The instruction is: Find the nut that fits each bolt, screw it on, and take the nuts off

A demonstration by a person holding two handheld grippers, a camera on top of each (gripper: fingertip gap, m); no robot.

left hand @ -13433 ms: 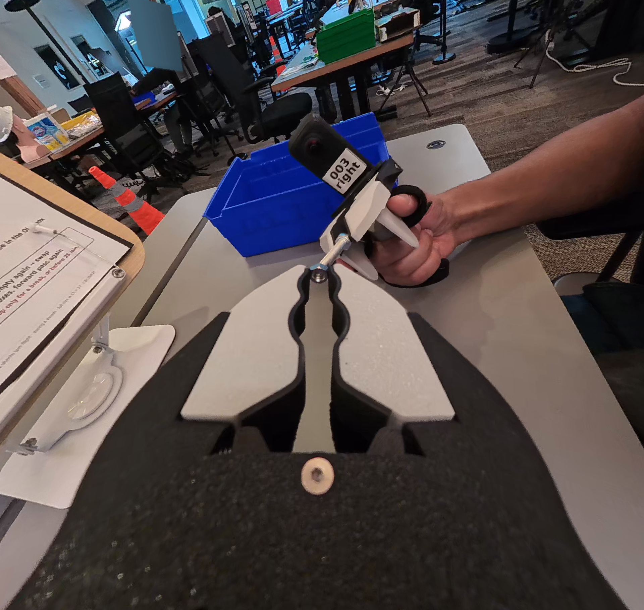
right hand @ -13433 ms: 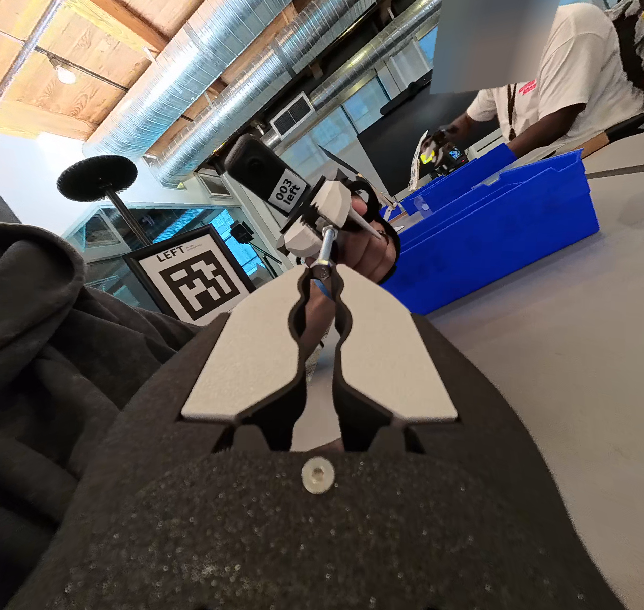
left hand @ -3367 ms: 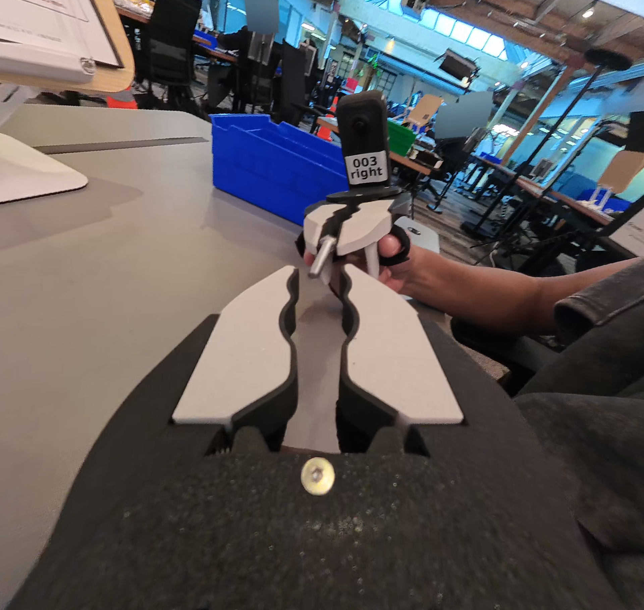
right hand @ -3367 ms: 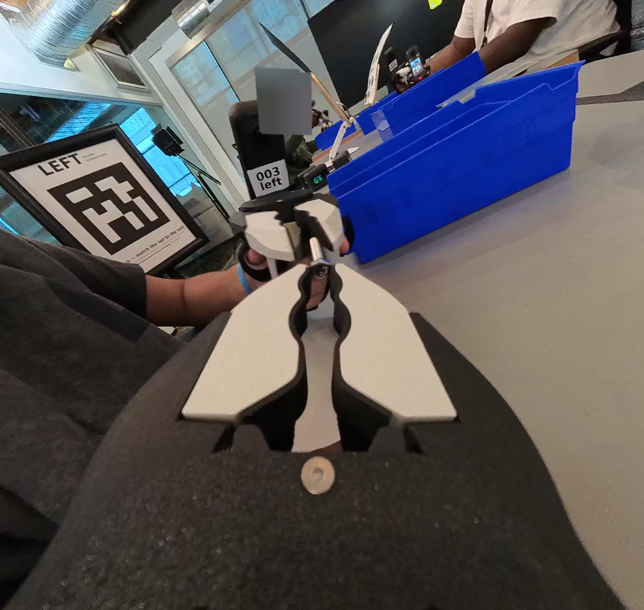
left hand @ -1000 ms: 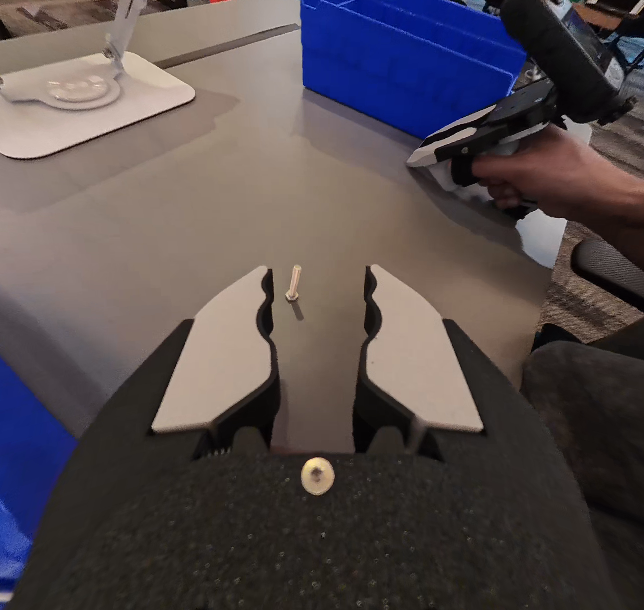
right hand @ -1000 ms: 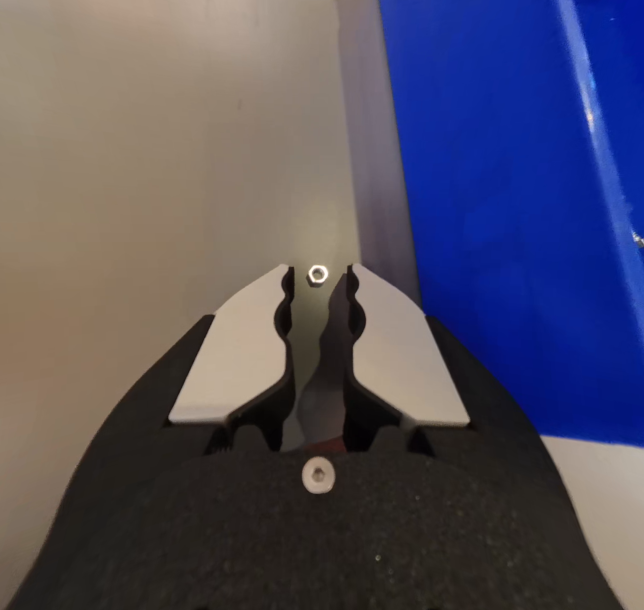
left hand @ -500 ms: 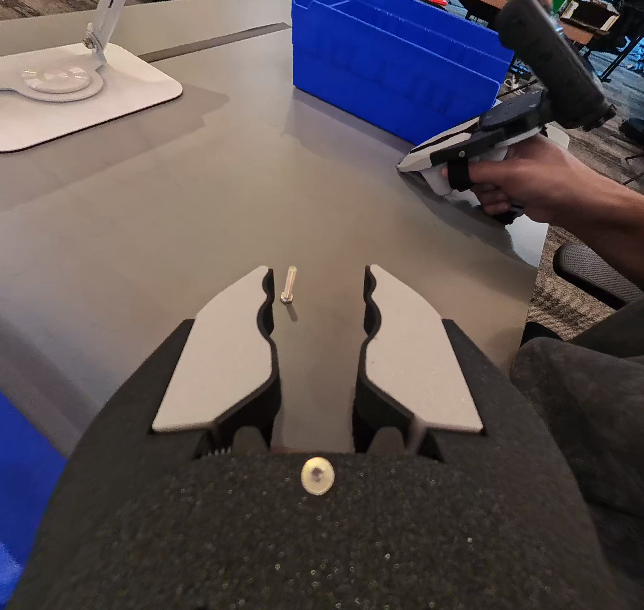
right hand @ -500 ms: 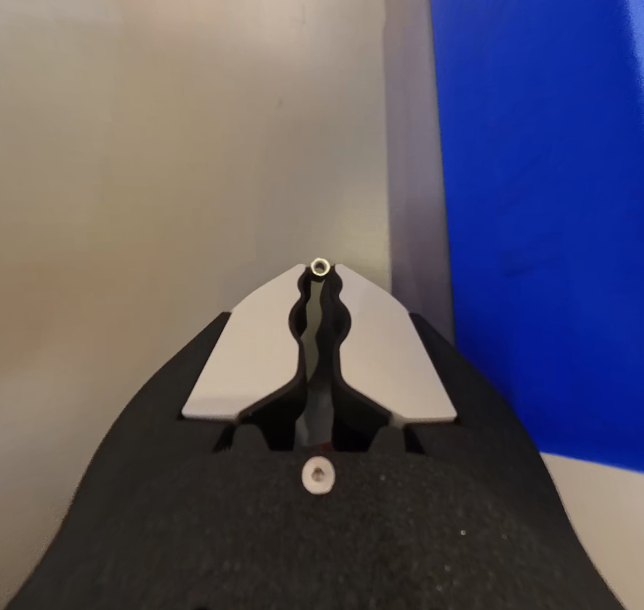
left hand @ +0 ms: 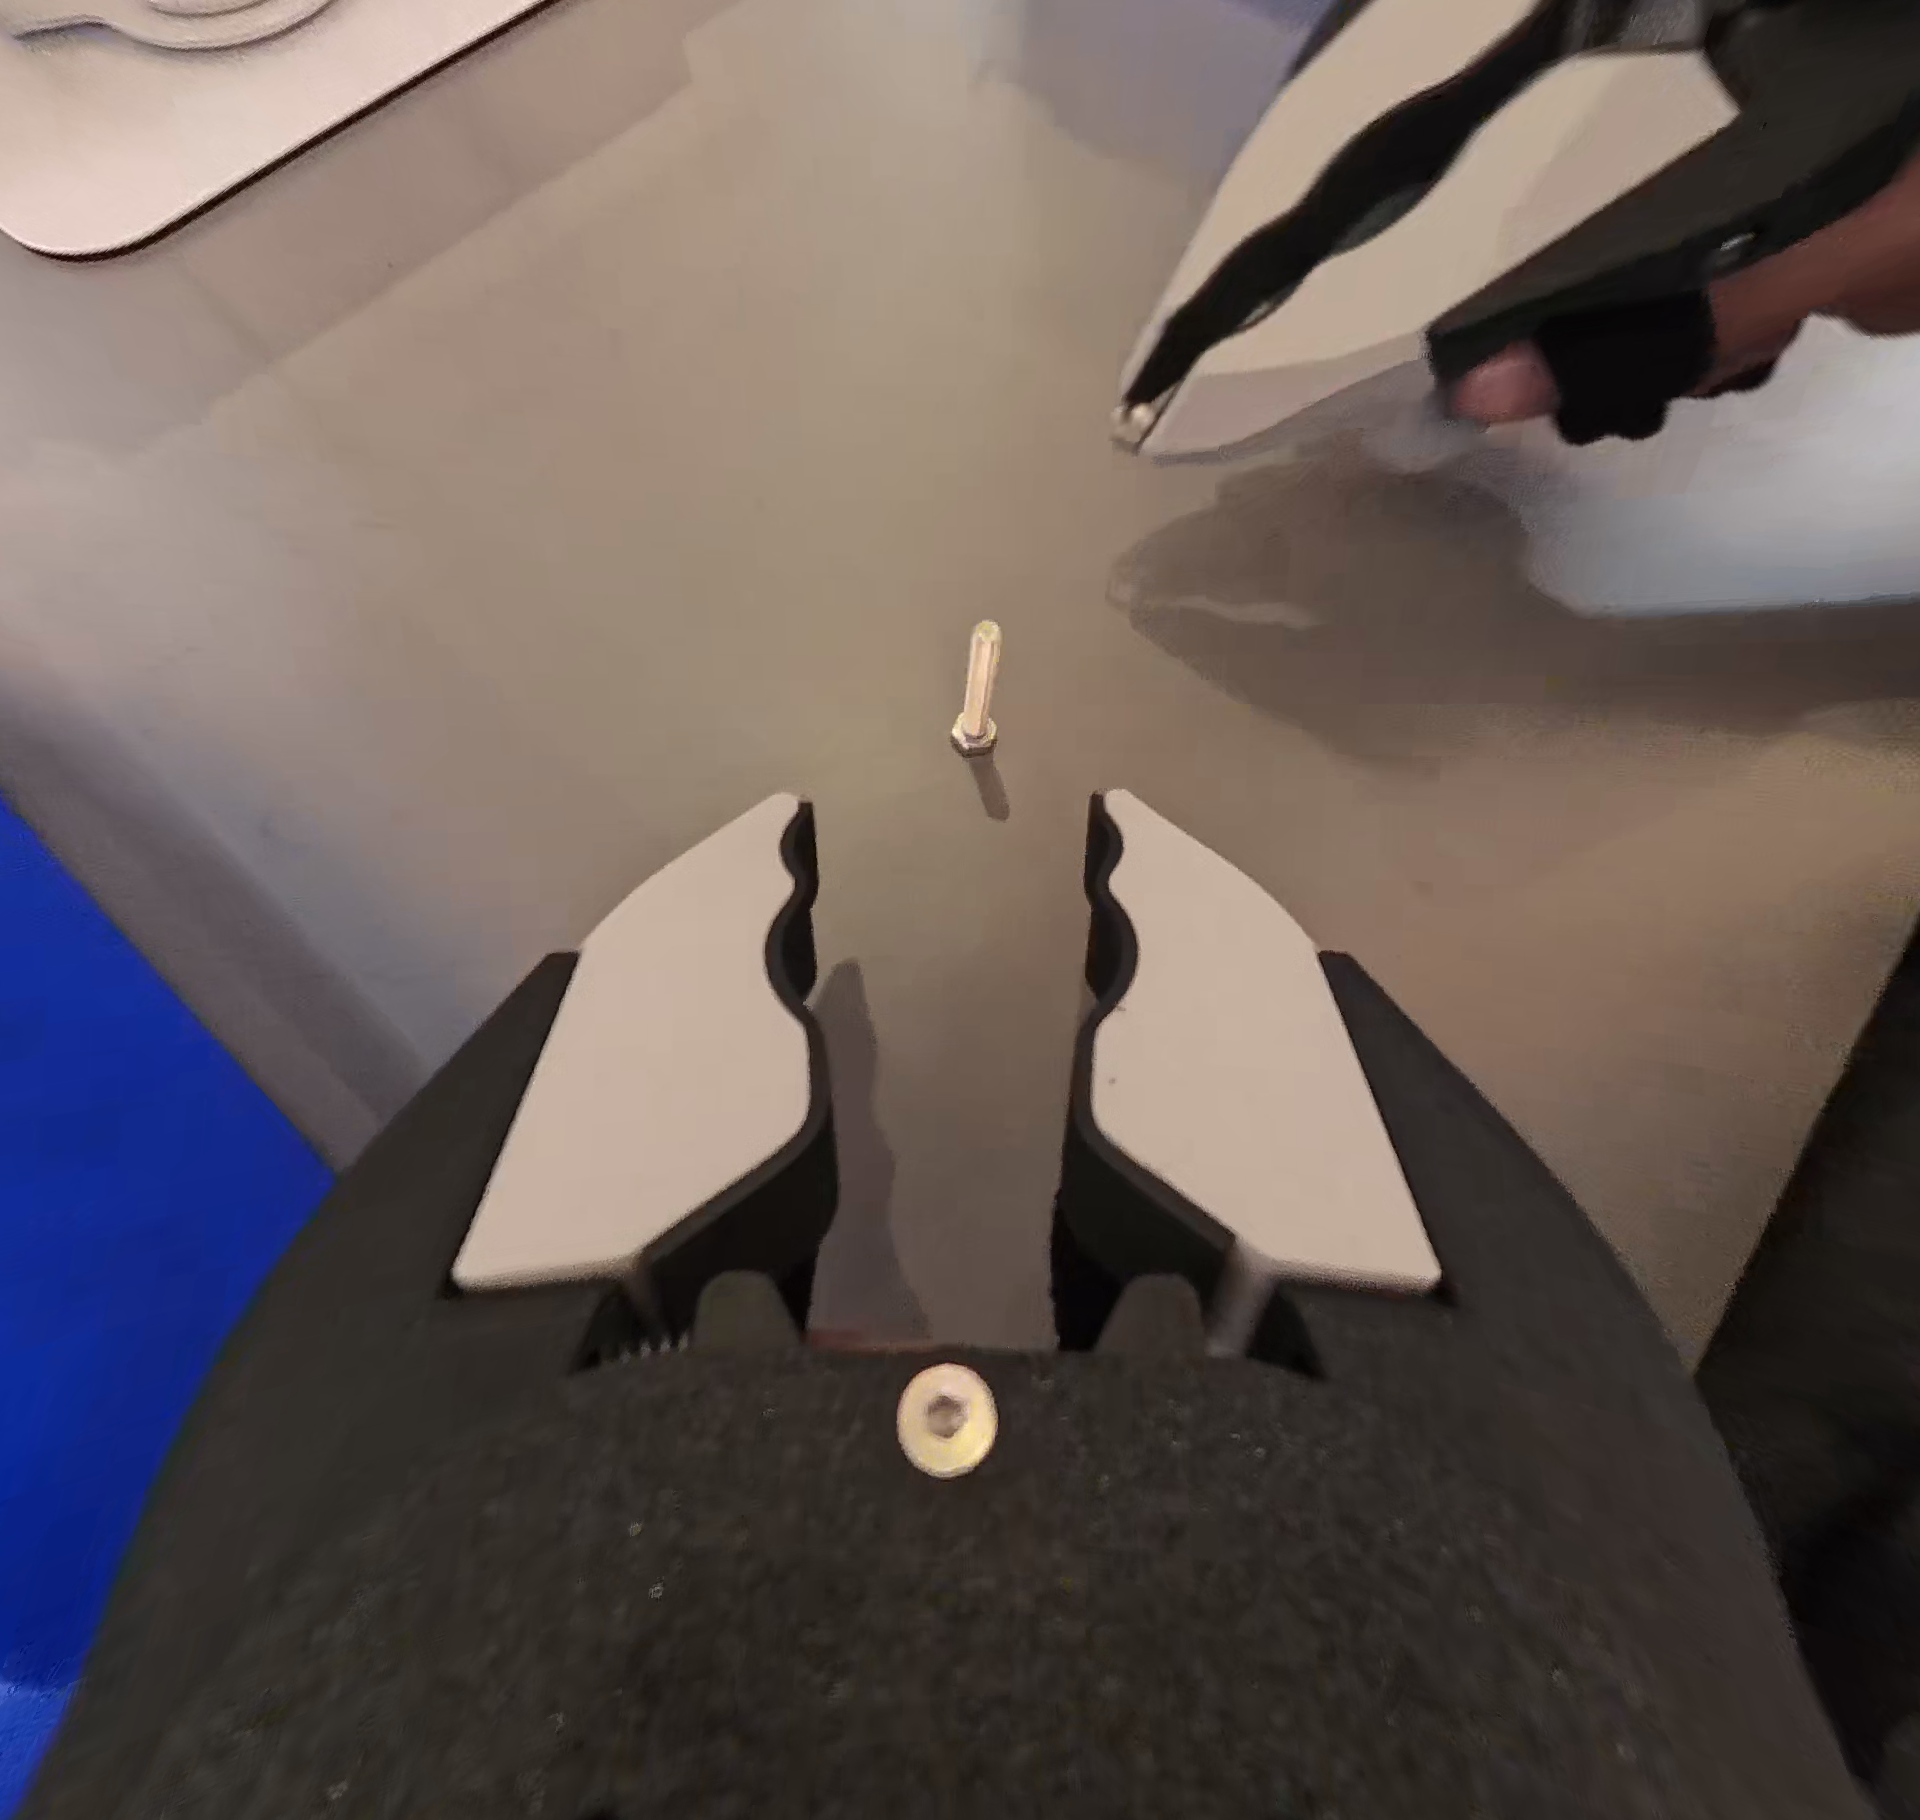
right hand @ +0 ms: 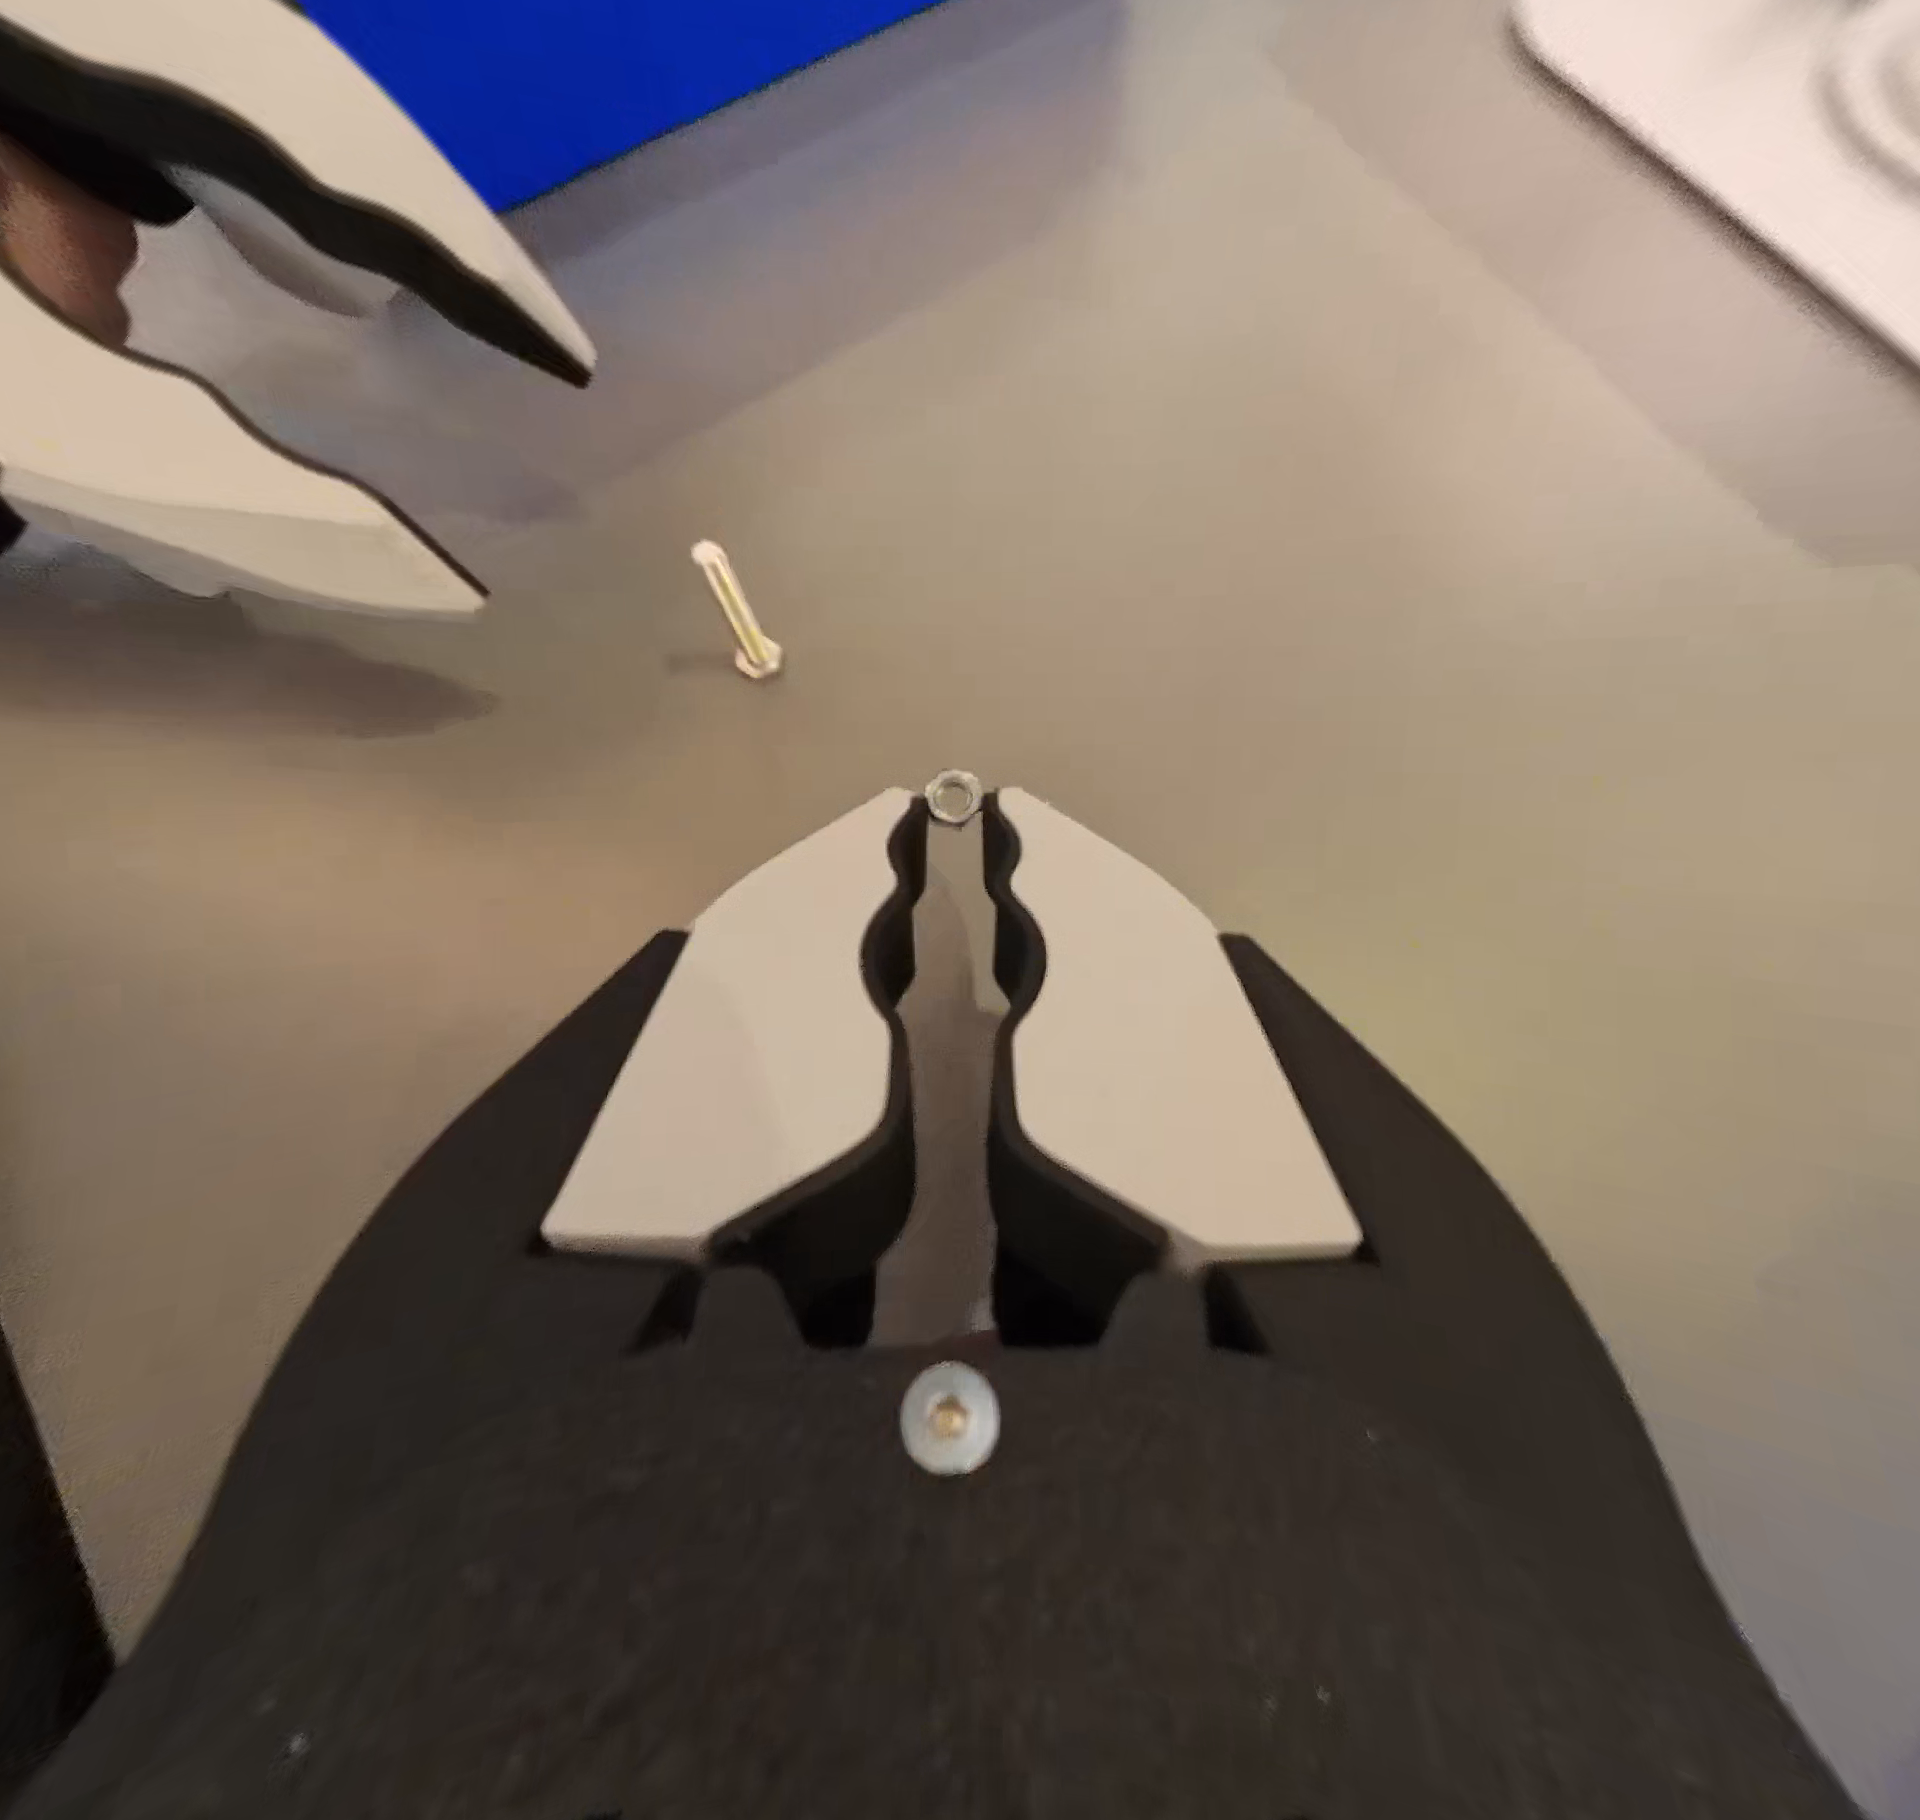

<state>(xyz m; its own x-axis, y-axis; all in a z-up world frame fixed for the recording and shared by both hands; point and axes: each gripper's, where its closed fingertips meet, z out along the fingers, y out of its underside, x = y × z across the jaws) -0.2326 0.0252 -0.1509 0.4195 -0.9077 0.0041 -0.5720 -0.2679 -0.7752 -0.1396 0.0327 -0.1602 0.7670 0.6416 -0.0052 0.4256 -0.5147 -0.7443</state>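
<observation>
Bolt of bright silver metal (left hand: 977, 687), small, with a hexagonal head, stands on the grey matte table (left hand: 582, 440) with its head down and its thread pointing up. In my left wrist view it is at twelve o'clock from my left gripper (left hand: 948, 814), just beyond the fingertips and not touched by them. The two white fingers (left hand: 665, 1064) of this tool are spread wide, and nothing is between them.

My right gripper (right hand: 954, 802) is pressed together on a small silver hexagonal nut (right hand: 952, 798), which sits at the very tips with its hole facing the camera. In the right wrist view the bolt (right hand: 736, 610) is at about eleven o'clock from the nut, near it but apart, and it looks a little tilted there. The left gripper (right hand: 535, 482) comes in at ten o'clock, parted, with the bolt just beside its lower tip.

In the left wrist view the right gripper (left hand: 1138, 414) is at two o'clock, held by my hand (left hand: 1558, 357) in a black fingerless glove, with the nut (left hand: 1132, 416) at its tip, above the table. A white flat stand base with rounded corners (left hand: 260, 35) lies at ten o'clock. A blue plastic bin (right hand: 665, 25) is at eleven o'clock in the right wrist view.
</observation>
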